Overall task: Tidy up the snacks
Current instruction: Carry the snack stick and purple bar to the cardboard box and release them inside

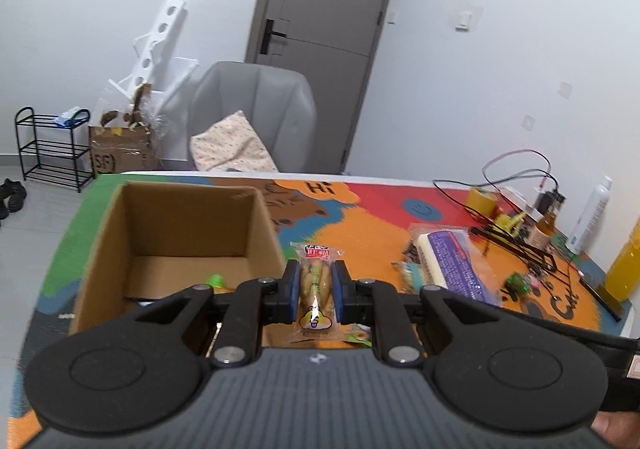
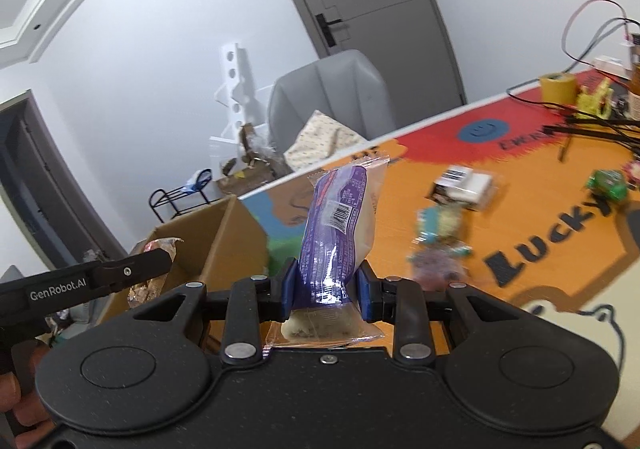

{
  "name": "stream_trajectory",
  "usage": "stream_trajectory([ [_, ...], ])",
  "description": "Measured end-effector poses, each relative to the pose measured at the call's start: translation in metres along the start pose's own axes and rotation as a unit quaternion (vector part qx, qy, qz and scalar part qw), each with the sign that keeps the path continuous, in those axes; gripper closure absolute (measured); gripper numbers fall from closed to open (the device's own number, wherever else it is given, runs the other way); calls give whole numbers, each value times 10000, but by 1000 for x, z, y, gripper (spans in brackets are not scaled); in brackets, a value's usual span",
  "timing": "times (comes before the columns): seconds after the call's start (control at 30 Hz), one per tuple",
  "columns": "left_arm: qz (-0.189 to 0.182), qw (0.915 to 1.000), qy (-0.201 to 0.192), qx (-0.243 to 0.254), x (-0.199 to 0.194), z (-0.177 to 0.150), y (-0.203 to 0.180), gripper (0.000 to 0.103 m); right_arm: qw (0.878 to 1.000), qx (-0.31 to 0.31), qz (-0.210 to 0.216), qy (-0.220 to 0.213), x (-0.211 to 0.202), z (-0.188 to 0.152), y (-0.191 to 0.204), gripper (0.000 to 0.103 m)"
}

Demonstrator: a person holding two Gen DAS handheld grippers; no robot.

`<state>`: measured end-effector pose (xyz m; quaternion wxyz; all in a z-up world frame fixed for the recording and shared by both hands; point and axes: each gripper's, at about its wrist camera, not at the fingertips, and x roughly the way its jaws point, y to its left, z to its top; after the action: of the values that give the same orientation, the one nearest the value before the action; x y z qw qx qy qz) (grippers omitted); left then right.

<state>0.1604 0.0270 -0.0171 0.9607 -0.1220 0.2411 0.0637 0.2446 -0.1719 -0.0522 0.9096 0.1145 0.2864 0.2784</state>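
- While both tongs are raised above the table, the left tongs (image 1: pixel 316 291) are pinched tight on a clear-wrapped bread snack (image 1: pixel 315 285); the blue pads (image 1: pixel 291 291) press its sides, and its red-labelled top end sticks out past the fingertips
- The right tongs (image 2: pixel 326 287) are closed on a purple-and-white wrapped snack (image 2: pixel 340 225); the pack stands nearly upright between the pads, its crimped top leaning to the right, its lower end poking out below the fingers
- Just left of the left tongs sits an open cardboard box (image 1: pixel 176 241) on the table (image 1: pixel 360 225); something green (image 1: pixel 216 281) lies on its floor near the front wall, though what it is I cannot tell
- In the right wrist view the left tongs show at the left edge, black with white lettering, held over the box's near corner with the bread snack's wrapper showing around the fingers
- Further right on the cartoon-printed table lie loose snacks: a small dark-and-white packet (image 2: pixel 464 185), a teal-and-purple cluster of wrappers (image 2: pixel 438 241), blurred, and a green packet (image 2: pixel 606 183)
- At the far right corner stand a roll of yellow tape (image 2: pixel 558 86), tangled black and red cables (image 1: pixel 516 177), a white bottle (image 1: pixel 592 213) and a yellow bottle (image 1: pixel 624 265)
- Beyond the table are a grey chair (image 1: pixel 256 109) with a patterned cushion (image 1: pixel 232 147), a black shoe rack (image 1: pixel 52 149) and a grey door (image 1: pixel 320 29)
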Motion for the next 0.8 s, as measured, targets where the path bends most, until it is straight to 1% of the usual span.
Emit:
stream_trajectory([
  [0.27,363,9990,-98,-250,-8,8,37,87,9992,-204,350,-9,17,12,35,74],
  [0.4,524,9980,-66,-359,-7,11,53,87,9984,-292,475,36,27,14,52,74],
  [0.53,577,9973,36,-451,-6,10,66,86,9974,-366,609,136,40,13,65,74],
  [0.57,593,9970,54,-502,-6,10,68,84,9971,-389,630,152,42,13,68,74],
  [0.6,609,9967,54,-540,-6,11,71,83,9968,-423,653,176,46,13,71,74],
  [0.7,739,9957,-23,-567,-10,11,78,83,9959,-486,719,238,54,14,81,74],
  [0.8,785,9948,-70,-650,-17,12,85,83,9950,-526,799,284,61,14,88,74],
])
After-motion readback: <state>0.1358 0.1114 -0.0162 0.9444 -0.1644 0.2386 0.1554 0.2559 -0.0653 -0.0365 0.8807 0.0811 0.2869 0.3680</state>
